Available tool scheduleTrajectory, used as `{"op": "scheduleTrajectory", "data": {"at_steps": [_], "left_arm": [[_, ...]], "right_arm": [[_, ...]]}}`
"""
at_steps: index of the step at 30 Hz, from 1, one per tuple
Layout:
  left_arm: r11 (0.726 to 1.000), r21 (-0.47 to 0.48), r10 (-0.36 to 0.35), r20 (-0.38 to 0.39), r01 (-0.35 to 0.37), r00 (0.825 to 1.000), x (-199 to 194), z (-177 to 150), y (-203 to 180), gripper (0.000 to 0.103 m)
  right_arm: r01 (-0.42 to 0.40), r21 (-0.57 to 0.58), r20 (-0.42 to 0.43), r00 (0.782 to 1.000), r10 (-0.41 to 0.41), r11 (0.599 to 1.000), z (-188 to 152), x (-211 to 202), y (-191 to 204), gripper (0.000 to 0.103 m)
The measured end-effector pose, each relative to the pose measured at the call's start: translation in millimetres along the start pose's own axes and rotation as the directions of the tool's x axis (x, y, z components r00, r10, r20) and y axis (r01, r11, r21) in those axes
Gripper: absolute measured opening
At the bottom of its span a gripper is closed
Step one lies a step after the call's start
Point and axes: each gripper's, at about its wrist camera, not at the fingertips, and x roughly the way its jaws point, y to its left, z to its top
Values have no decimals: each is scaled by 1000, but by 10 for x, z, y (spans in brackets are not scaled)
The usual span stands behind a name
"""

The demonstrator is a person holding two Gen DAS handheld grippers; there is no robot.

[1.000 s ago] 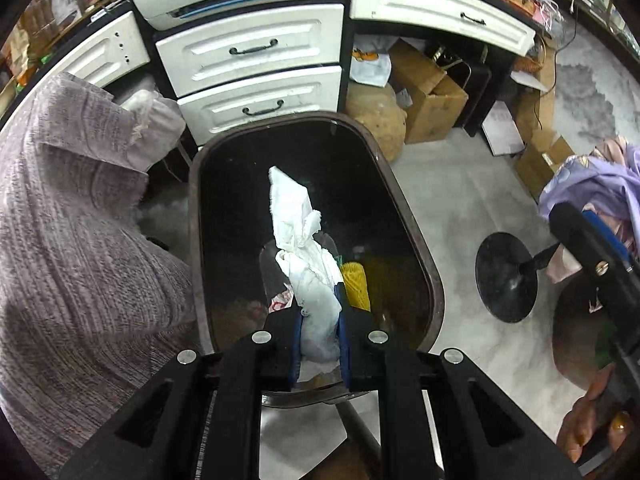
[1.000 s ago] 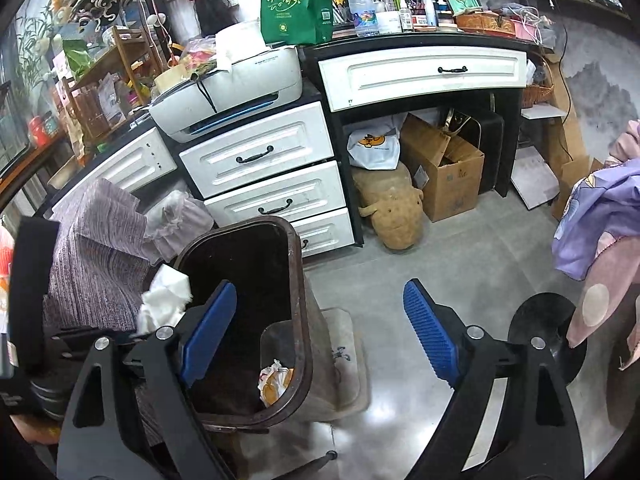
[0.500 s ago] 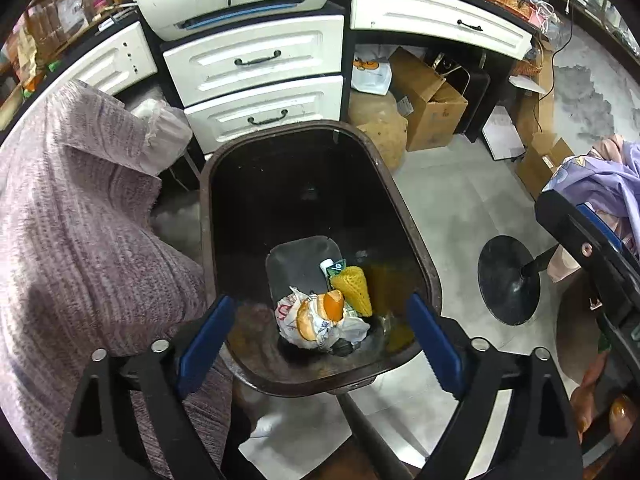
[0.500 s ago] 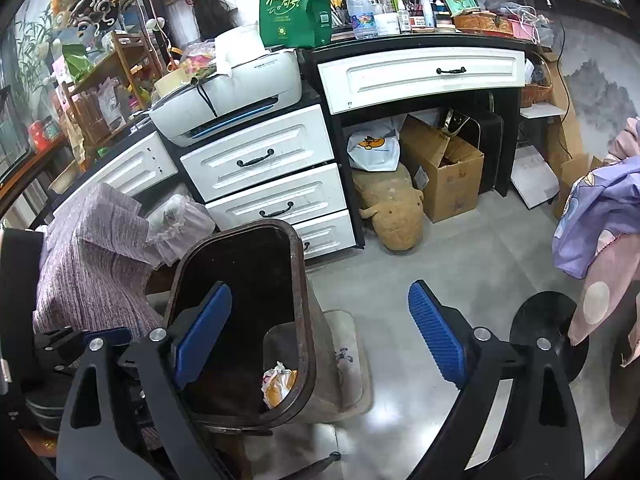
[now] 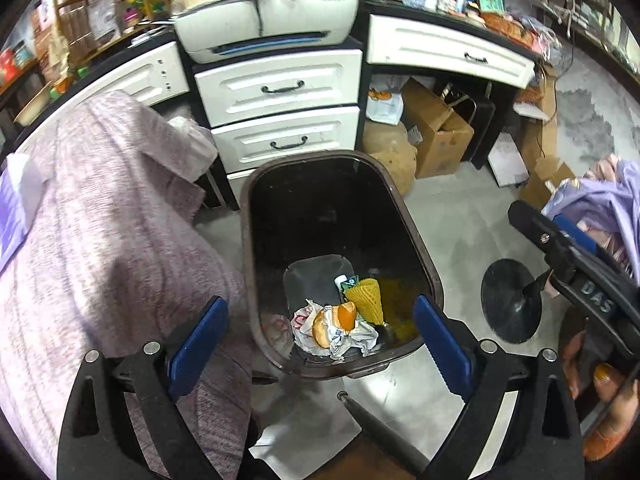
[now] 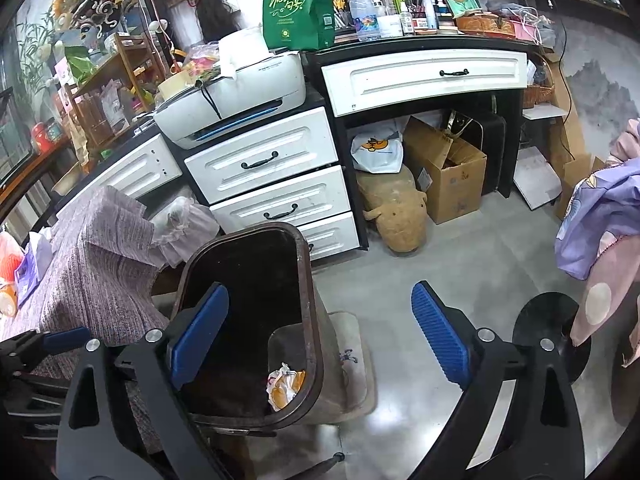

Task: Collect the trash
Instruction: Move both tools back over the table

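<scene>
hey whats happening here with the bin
A person is collecting trash with a handheld gripper in each hand. The left gripper hangs open and empty over the brown trash bin, which holds a crumpled wrapper, an orange peel and a yellow foam net. The right gripper is also open and empty, beside the bin on the floor.

bin (image 6: 308, 300) wall hiding most trash (image 6: 285, 385), countertop labels unreadable

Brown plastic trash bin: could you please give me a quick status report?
Left gripper and right gripper empty, jaws open. Brown plastic trash bin holds crumpled food wrappers. Nothing blocking.
</scene>
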Motion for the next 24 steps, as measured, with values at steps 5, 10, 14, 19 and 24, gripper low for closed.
{"op": "scheduleTrajectory", "data": {"at_steps": [5, 10, 14, 19, 24], "left_arm": [[998, -59, -13, 42, 15, 999, -246, -16, 165, 93], [997, -71, 13, 84, -7, 996, -493, -87, 318, 95], [995, -92, 36, 108, -26, 994, -661, -146, 504, 97], [992, -109, 78, 125, -65, 989, -841, -236, 733, 97], [982, -155, 131, 130, -111, 983, -985, -360, 1042, 97]], "right_arm": [[-18, -27, 1, 1000, 18, 999, 31, -13, 101, 92], [-48, -66, 1, 999, 49, 997, 73, -24, 267, 92], [-93, -128, 3, 996, 94, 987, 110, -43, 505, 92], [-161, -214, 1, 986, 165, 963, 158, -92, 895, 92], [-237, -290, -23, 970, 241, 927, 184, -145, 1301, 92]]}}
